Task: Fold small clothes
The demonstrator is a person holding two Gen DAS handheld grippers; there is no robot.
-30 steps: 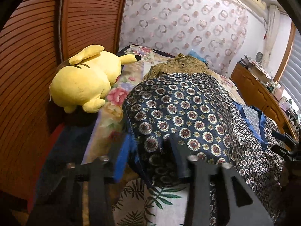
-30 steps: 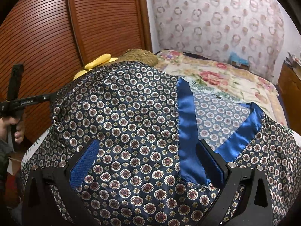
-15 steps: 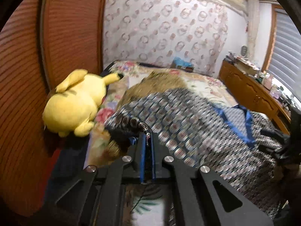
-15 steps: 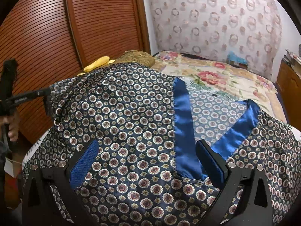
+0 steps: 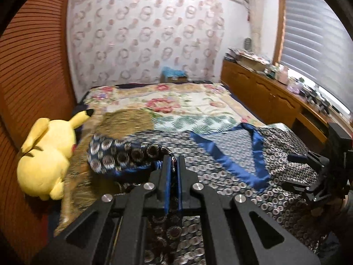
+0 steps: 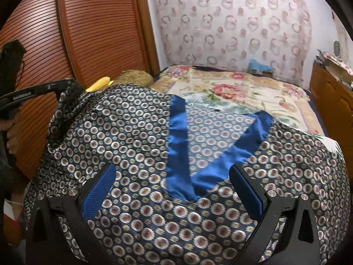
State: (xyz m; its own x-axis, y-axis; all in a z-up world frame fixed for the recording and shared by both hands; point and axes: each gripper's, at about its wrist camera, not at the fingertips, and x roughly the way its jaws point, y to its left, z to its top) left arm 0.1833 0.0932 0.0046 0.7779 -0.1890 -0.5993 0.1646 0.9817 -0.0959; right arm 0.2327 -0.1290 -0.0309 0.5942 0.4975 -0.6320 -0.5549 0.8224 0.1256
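A dark blue satin top [image 6: 136, 132] with a ring pattern and a bright blue V-neck band [image 6: 178, 145] lies spread on the bed. My left gripper [image 5: 173, 161] is shut on the top's left edge [image 5: 123, 152] and holds it lifted, the cloth bunched over the fingers. In the right wrist view that same left gripper [image 6: 64, 87] shows at the far left, gripping the raised edge. My right gripper [image 6: 172, 176] hovers open over the lower front of the top, near the neck band, nothing between its blue pads [image 6: 99, 187].
A yellow plush toy [image 5: 47, 152] lies at the bed's left side by the slatted wooden wardrobe [image 6: 92, 33]. A golden-brown cloth [image 5: 128, 117] sits behind the top. A floral bedspread [image 5: 176, 103] covers the bed. A wooden dresser [image 5: 264, 92] stands on the right.
My left gripper closed on the top's left edge, then lifted it and carried it toward the middle of the bed. The right gripper shifted slightly and stayed open.
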